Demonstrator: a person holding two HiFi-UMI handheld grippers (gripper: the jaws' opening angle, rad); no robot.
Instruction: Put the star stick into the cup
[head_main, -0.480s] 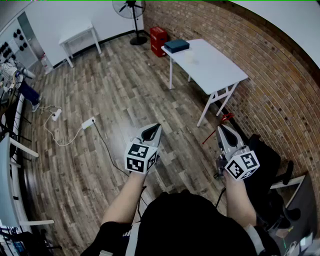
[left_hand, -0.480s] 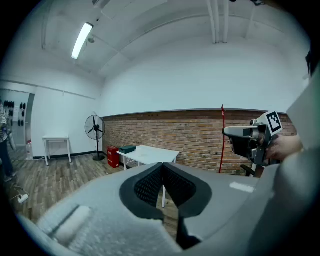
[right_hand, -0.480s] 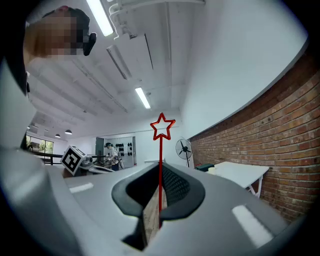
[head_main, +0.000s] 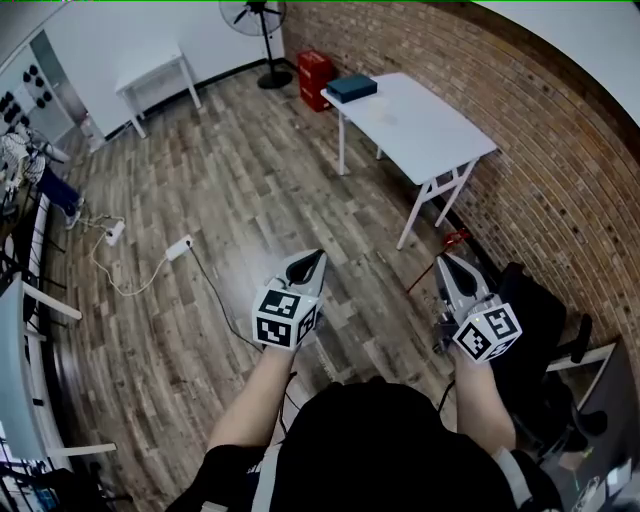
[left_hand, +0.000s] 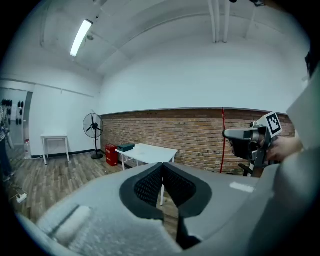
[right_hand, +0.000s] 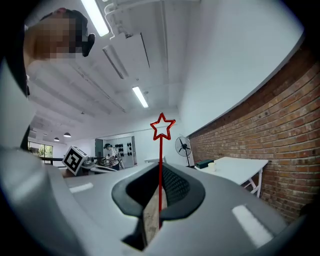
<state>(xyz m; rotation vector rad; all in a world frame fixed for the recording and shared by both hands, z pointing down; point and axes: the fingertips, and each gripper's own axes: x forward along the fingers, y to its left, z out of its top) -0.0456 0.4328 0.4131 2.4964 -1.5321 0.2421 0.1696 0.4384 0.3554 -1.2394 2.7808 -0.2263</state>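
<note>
Two tools are hovering side by side over the wood-plank floor (head_main: 250, 200), each carrying its cube of square markers. The left tool (head_main: 313, 258) is showing ribbed dark pads pressed flat together with nothing between them. The right tool (head_main: 447, 262) is pinching the star stick (right_hand: 161, 155): a thin, straight red stem is running up between the pads, tight against them, and ending in an open five-pointed star outline well above the tips. From the left gripper view that stem is standing close to upright beside the brick wall (head_main: 560, 180).

The cup (right_hand: 211, 166), small, pale and round, is sitting on the white tabletop (head_main: 430, 130), well apart from both tools. That tabletop is smooth and rectangular on thin white folding legs, with one long edge running near the brick. A dark flat box (head_main: 352, 88) is lying at its far end, and most of the near surface is showing bare white. A red crate (head_main: 316, 72) is sitting just beyond the far end, and a black pedestal fan (head_main: 262, 20) is standing near it.

Between the tools and the tabletop's near corner the planks are lying open. Off to the left, a white power strip (head_main: 177, 247) and its trailing cable are lying on the floor, and a second small white table (head_main: 155, 70) is standing by the far wall.
</note>
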